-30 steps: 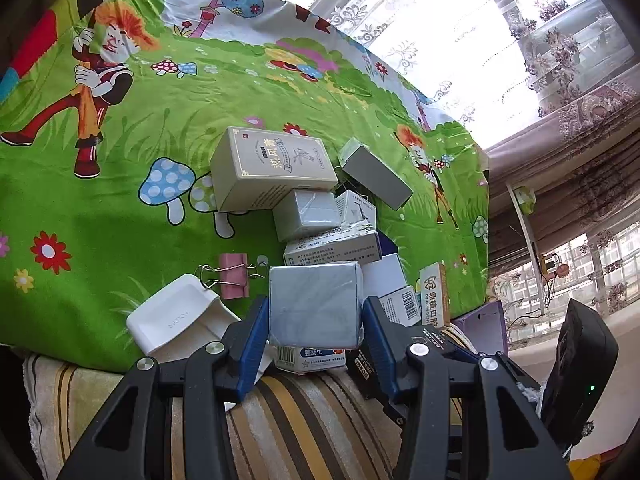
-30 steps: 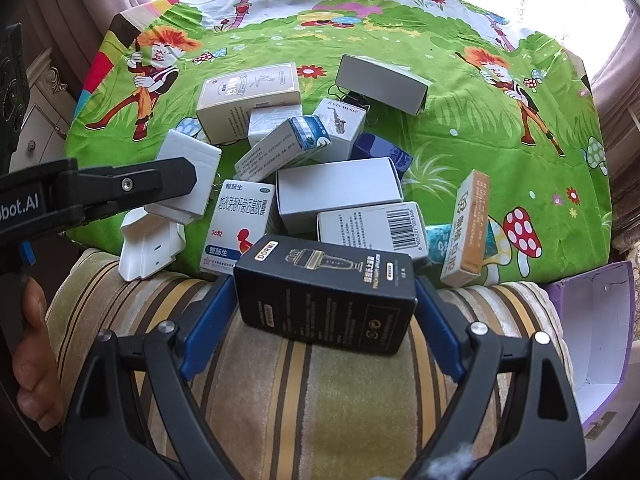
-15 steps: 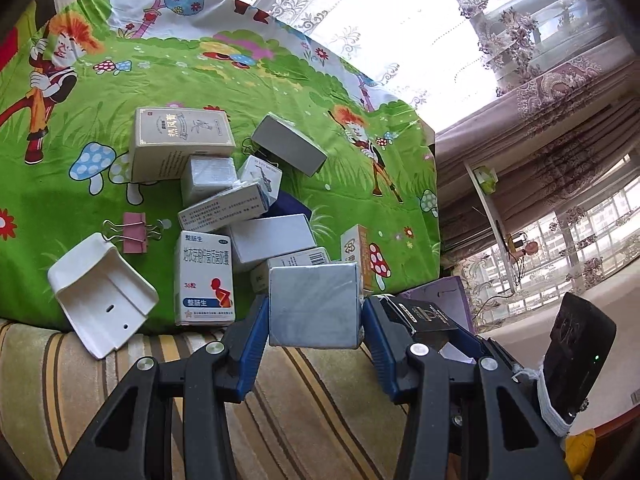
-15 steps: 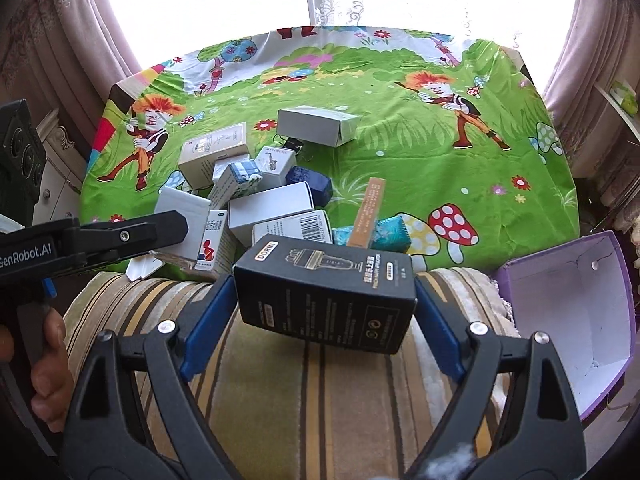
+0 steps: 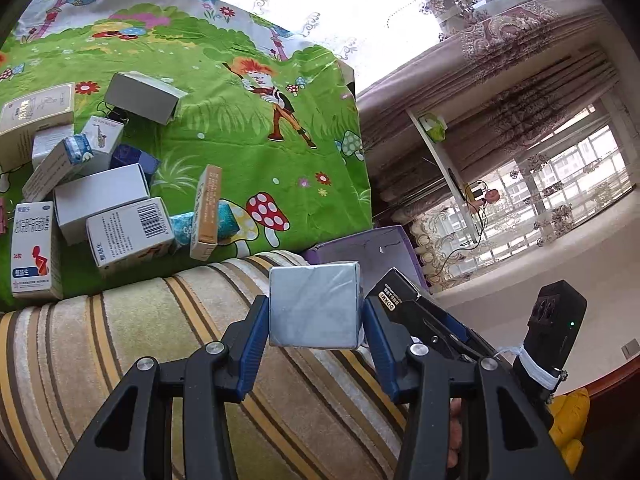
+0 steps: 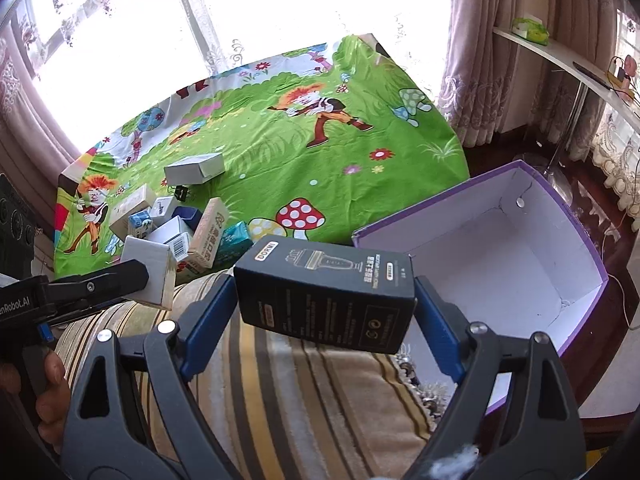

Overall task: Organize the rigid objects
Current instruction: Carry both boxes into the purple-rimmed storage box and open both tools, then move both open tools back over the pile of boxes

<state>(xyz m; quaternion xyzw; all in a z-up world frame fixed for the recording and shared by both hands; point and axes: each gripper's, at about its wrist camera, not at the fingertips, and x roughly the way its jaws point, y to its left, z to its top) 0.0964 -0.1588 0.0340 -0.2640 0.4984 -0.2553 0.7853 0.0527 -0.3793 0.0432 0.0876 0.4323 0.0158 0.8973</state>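
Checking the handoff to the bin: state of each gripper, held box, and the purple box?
left gripper: shut on grey box, held in the air
right gripper: shut on black box, held in the air
purple box: open, nothing seen inside
box pile: lying on the green cloth

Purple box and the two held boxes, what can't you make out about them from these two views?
- Purple box: its near corner is hidden by the right gripper in the right wrist view; the left wrist view shows only a sliver.
- Black box: small print too fine to read.
- Grey box in the left gripper: only one plain face shows.
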